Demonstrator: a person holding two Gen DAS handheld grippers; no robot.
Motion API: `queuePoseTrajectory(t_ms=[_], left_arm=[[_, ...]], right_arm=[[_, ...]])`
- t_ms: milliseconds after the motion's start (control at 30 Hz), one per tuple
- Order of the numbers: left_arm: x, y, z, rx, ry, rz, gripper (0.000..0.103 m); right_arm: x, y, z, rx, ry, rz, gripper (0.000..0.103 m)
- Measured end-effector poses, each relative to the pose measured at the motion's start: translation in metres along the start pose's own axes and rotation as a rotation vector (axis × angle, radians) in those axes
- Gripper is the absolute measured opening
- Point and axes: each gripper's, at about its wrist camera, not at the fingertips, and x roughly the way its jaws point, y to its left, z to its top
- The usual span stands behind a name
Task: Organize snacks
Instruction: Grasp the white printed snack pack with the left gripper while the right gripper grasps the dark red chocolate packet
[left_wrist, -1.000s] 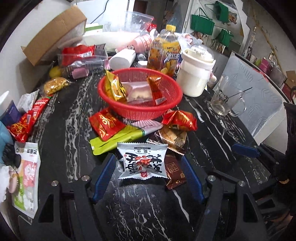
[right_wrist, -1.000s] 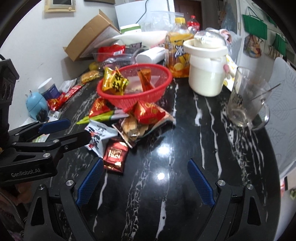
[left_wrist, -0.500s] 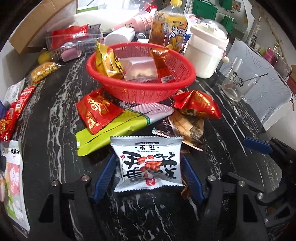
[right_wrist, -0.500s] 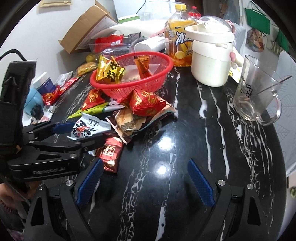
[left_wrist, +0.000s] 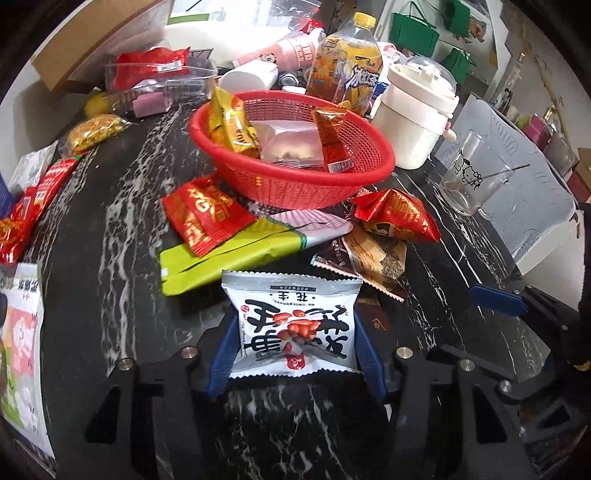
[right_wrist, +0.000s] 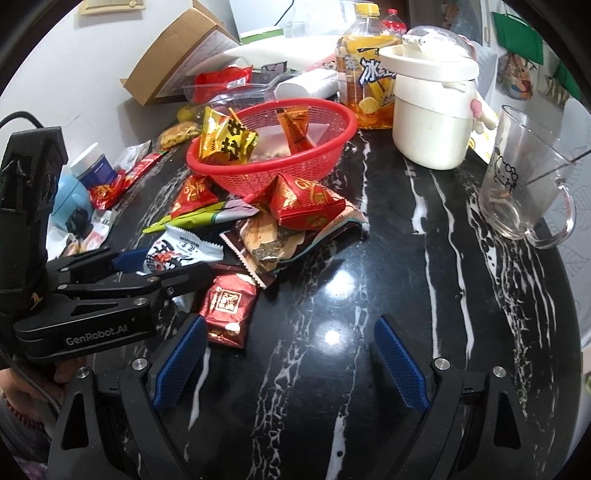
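A white peanut packet (left_wrist: 291, 321) with red and black print sits between the blue pads of my left gripper (left_wrist: 293, 347), whose jaws are closing and press on its two sides. Beyond it stands a red mesh basket (left_wrist: 295, 184) holding a yellow, a clear and an orange packet. Loose in front of the basket lie red packets (left_wrist: 207, 214), a long green packet (left_wrist: 229, 258) and brown ones (left_wrist: 373, 254). My right gripper (right_wrist: 290, 332) hangs open over bare black marble, with nothing between its fingers. A dark red packet (right_wrist: 229, 306) lies by its left pad.
A glass mug (right_wrist: 524, 192), a white lidded pot (right_wrist: 428, 110) and a tea bottle (right_wrist: 365, 74) stand right of and behind the basket. A cardboard box (right_wrist: 173, 62) and more packets (left_wrist: 33, 210) crowd the back and left. The table edge runs close on the right.
My left gripper came down and forward around the white peanut packet, and its pads drew in against the packet's sides. The right gripper has hardly moved.
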Motion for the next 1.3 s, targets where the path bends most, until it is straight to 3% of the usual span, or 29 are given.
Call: queuePoseTrajectory(t_ms=[233, 433, 733, 867, 1300], left_arm=[[-0.021, 0.011, -0.011, -0.011, -0.027, 0.064, 0.057], [-0.029, 0.023, -0.021, -0.048, -0.027, 0.101, 0.057], [-0.031, 0.038, -0.032, -0.103, -0.012, 0.112, 0.057], [-0.032, 0.039, -0.034, -0.11, -0.014, 0.112, 0.057], [-0.033, 0.016, -0.04, -0.088, 0.012, 0.042, 0.057]], right_arm=[[0.007, 0.009, 0.001, -0.01, 0.013, 0.04, 0.092], [0.019, 0.023, 0.005, -0.036, 0.033, 0.073, 0.084], [0.035, 0.036, 0.01, -0.066, 0.036, 0.061, 0.057], [0.035, 0.036, 0.009, -0.08, 0.017, 0.041, 0.035], [0.014, 0.029, -0.012, -0.09, 0.018, 0.05, 0.028]])
